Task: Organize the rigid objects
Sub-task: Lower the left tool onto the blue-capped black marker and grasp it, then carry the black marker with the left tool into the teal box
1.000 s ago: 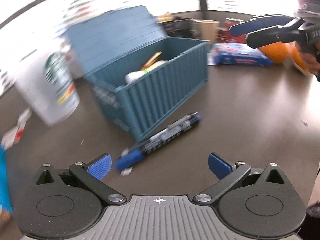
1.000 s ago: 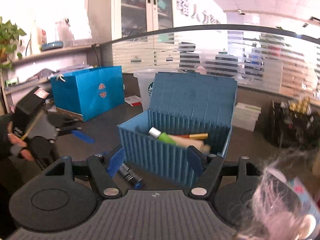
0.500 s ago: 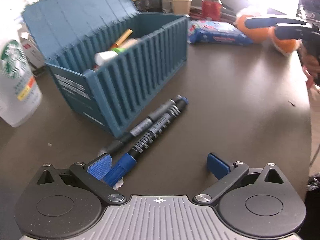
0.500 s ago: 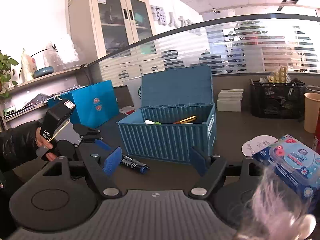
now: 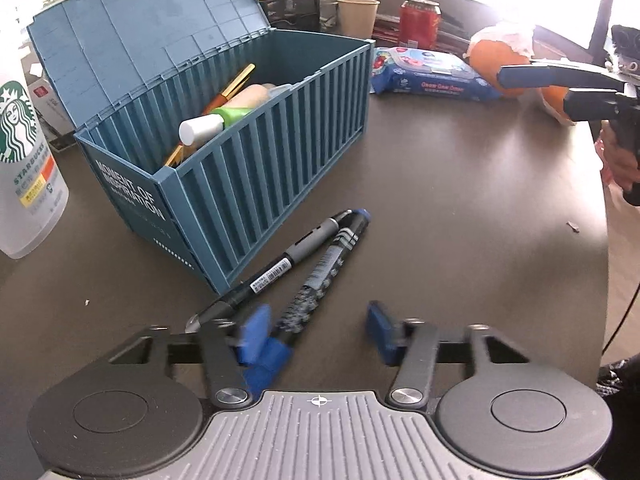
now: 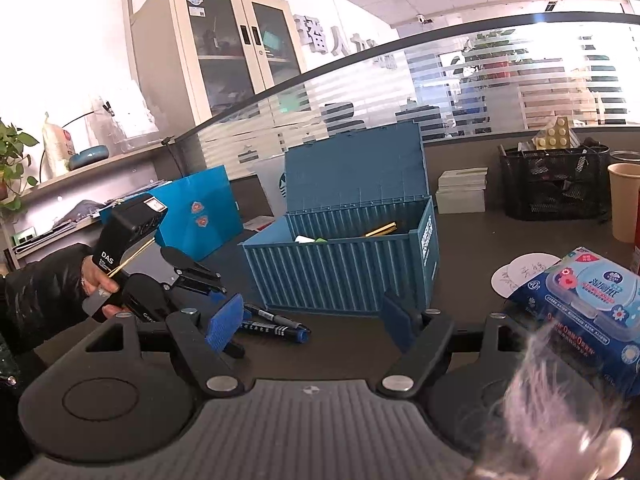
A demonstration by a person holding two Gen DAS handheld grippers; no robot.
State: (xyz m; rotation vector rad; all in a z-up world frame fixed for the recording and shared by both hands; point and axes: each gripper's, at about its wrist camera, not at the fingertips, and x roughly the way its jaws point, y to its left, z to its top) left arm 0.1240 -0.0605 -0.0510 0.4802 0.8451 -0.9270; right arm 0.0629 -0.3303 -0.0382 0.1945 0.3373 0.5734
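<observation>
A blue container-style box [image 5: 256,168] stands open on the dark table, with tubes and pens inside; it also shows in the right wrist view [image 6: 344,268]. Two markers lie in front of it: a blue-capped one [image 5: 320,276] and a black and grey one [image 5: 276,268]; both show in the right wrist view [image 6: 276,324]. My left gripper [image 5: 316,330] is open, low over the markers' near ends, with the blue cap just inside its left finger. My right gripper [image 6: 312,320] is open and empty, held off to the side of the box.
A Starbucks cup [image 5: 24,172] stands left of the box. A wet-wipes pack [image 5: 428,76], oranges [image 5: 496,60], a red can [image 5: 420,20] and a paper cup [image 5: 358,14] sit behind. The table edge [image 5: 604,240] runs on the right. A black mesh organiser [image 6: 556,184] stands at the back.
My left gripper has come down and forward over the markers' near ends and its fingers have narrowed a little. The right gripper has drawn back from the box.
</observation>
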